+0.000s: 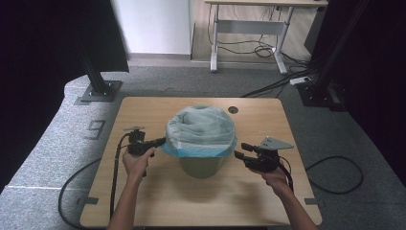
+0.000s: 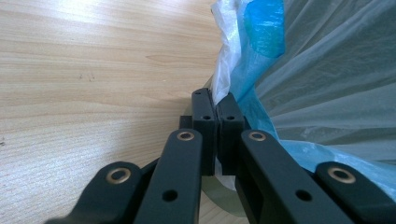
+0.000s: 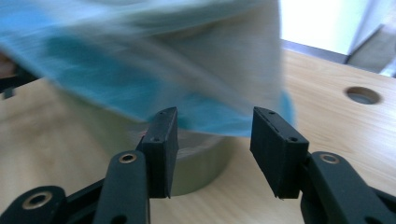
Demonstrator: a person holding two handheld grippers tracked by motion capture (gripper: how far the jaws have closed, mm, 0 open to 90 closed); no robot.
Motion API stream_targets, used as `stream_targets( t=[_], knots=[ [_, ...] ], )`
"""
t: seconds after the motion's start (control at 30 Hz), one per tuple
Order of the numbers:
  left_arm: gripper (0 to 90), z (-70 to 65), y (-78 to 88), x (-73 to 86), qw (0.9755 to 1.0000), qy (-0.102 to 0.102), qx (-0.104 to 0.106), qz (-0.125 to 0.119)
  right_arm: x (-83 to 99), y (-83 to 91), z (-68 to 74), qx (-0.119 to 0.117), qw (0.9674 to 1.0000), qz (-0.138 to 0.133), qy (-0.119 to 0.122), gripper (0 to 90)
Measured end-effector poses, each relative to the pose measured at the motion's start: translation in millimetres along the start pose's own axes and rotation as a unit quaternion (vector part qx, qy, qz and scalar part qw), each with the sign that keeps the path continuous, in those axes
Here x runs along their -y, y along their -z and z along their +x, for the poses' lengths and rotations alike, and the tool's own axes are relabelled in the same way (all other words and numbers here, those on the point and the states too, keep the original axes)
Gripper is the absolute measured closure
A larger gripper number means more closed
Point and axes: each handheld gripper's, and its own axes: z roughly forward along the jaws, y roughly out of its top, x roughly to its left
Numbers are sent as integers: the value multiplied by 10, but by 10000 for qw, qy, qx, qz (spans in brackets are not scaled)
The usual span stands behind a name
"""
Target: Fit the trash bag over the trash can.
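An olive-green bin stands in the middle of the wooden table, with a pale blue plastic bag draped over its top and hanging past its rim. At the bag's left edge my left gripper is shut on the film. In the left gripper view the jaws meet with a fold of the bag pinched between the pads. My right gripper is held just right of the bag's lower hem, open. Its view is blurred, and the gap between its jaws holds nothing, with the bag and bin beyond.
A round cable hole lies in the table behind the bin. Black frame posts stand on the carpet at both far corners. A desk and loose cables are farther back. Each gripper's cable trails off the table's near side.
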Motion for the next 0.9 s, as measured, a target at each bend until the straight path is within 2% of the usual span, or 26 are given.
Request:
stream_targets(
  t=[0.17,0.4,0.57,0.67,0.77,0.9],
  knots=[
    [883,-1,27,-1,10000,15,-22,-21,-7,-40,159,-160,9998,-122,81,450],
    [884,0,43,2,10000,15,-14,-9,-12,-112,319,43,9993,-195,327,433],
    [885,6,64,5,10000,18,-12,-27,-41,-64,345,231,9977,-481,408,723],
    [885,1,93,13,10000,18,13,-66,-56,-14,364,293,9961,-600,585,875],
    [885,-12,120,27,10000,-23,22,-84,-25,27,406,168,9957,-636,646,888],
    [885,-17,144,30,9999,-31,15,-102,97,36,441,-62,9961,-488,729,889]
  ],
)
